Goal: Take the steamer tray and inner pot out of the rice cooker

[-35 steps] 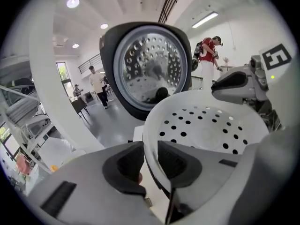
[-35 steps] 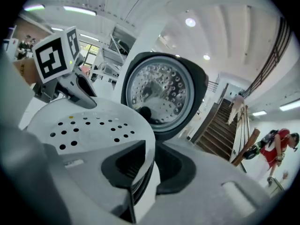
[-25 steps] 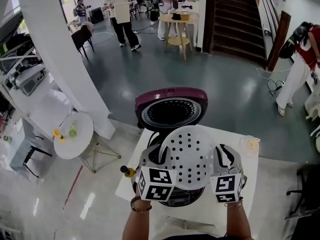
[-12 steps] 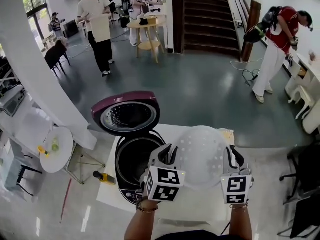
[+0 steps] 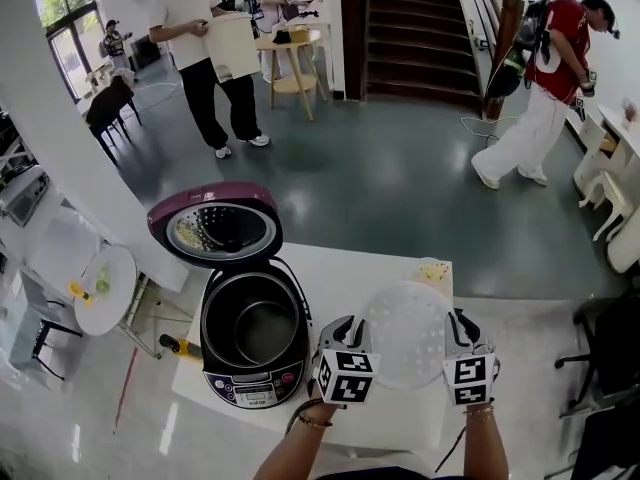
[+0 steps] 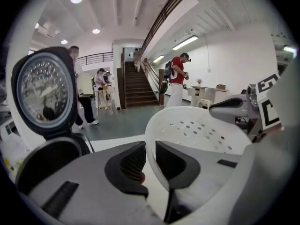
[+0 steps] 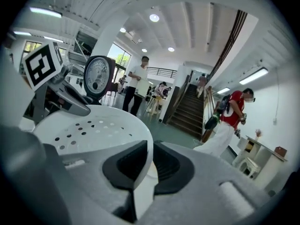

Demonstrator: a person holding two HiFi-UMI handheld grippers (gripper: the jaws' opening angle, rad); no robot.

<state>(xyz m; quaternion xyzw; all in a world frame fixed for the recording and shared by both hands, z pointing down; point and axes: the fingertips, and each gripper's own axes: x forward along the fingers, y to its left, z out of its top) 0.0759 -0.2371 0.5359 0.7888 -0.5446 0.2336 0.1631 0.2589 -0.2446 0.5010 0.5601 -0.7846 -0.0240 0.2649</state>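
Since a second ago the steamer tray (image 5: 408,333) has left the place above the rice cooker (image 5: 250,343) and has travelled to the right. It is now lower, over the bare part of the white tabletop (image 5: 340,268) beside the cooker. Whether it already touches the tabletop, I cannot tell.

Nearest to the person, the left claw (image 6: 149,159) pinches the left rim of the tray, with the thin white wall standing between its two dark pads. The right claw (image 7: 150,165) pinches the opposite rim in the same way. The tray is round, white and full of small holes, and it is held about level between the two claws.

To the left of the tray, the inner pot (image 5: 262,330) sits inside the cooker and looks empty. Behind it the purple lid (image 5: 215,230) stands open. At the far right corner of the tabletop lies a small yellowish object (image 5: 432,270).

Farther away, on the grey floor (image 5: 400,178), a person in a white shirt (image 5: 205,48) stands at the left and a person in a red shirt (image 5: 545,88) at the right. A dark staircase (image 5: 410,28) rises between them.
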